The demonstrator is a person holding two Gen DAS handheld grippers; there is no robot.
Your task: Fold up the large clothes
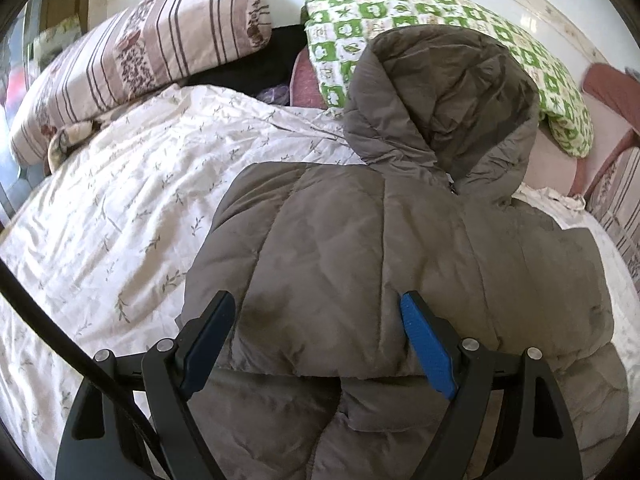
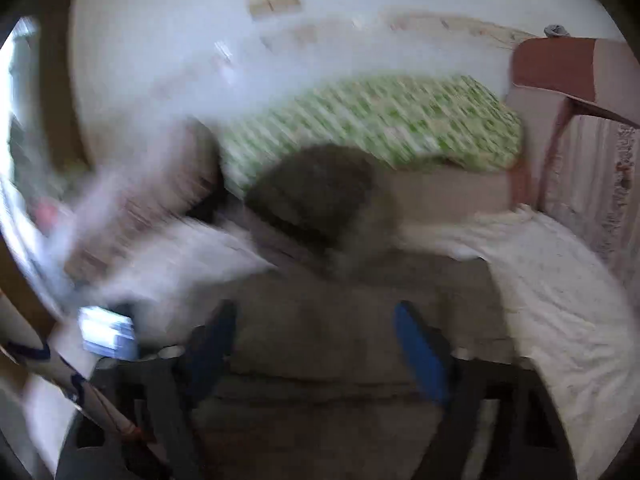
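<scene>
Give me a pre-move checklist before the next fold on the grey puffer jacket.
1. Grey hooded puffer jacket lies on the white leaf-print bedsheet: ok.
2. Left gripper open above the jacket body: ok.
3. Right gripper open: ok.
4. Hood spread flat: not ok, it rests against the green patterned pillow.
5. Right wrist view sharp: not ok, motion blur.
6. Sleeves tucked: cannot tell.

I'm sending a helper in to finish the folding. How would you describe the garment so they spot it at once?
Start at the bed covered by a white leaf-print sheet. On its right half, below the green-and-white checked quilt, lies the jacket. It is the only grey-brown, puffy quilted piece there, and its hood points toward the quilt.
</scene>
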